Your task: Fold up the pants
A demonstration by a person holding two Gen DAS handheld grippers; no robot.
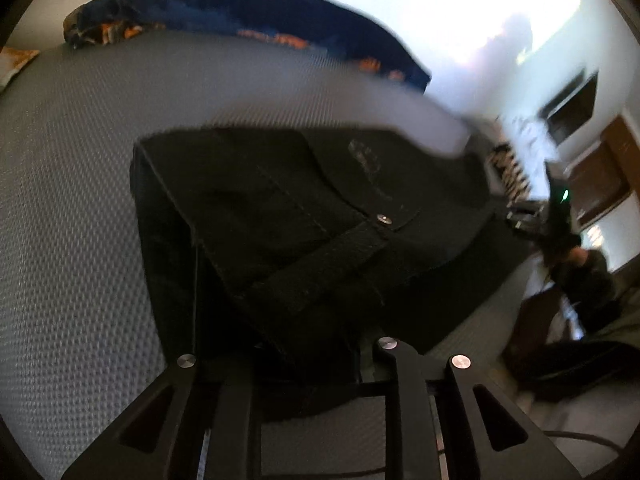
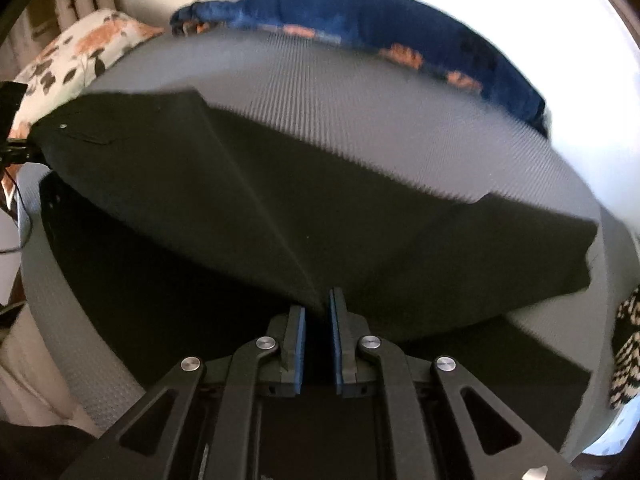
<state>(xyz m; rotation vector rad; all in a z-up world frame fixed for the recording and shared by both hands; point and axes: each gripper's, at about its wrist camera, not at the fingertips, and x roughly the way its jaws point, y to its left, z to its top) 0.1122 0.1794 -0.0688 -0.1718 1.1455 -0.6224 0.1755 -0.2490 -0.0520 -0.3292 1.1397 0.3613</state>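
Note:
The black pants (image 2: 280, 216) hang stretched between my two grippers, raised above the grey mat (image 2: 360, 112) with their shadow beneath. A fold of the cloth is pinched between the blue pads (image 2: 299, 340) of my right gripper (image 2: 318, 312), which is shut on it. At the far left, my left gripper (image 2: 14, 152) holds the waist corner. In the left wrist view the waistband and its metal rivet (image 1: 385, 219) face me. The pants (image 1: 300, 220) drape over my left gripper (image 1: 304, 340) and hide its fingertips. My right gripper (image 1: 536, 216) shows blurred at the right.
A dark blue cloth with orange print (image 2: 380, 28) lies along the mat's far edge. A floral pillow (image 2: 80, 52) sits at the back left. A black-and-white patterned cloth (image 2: 628, 344) lies off the mat's right side. A person's hand (image 1: 576, 256) grips the right tool.

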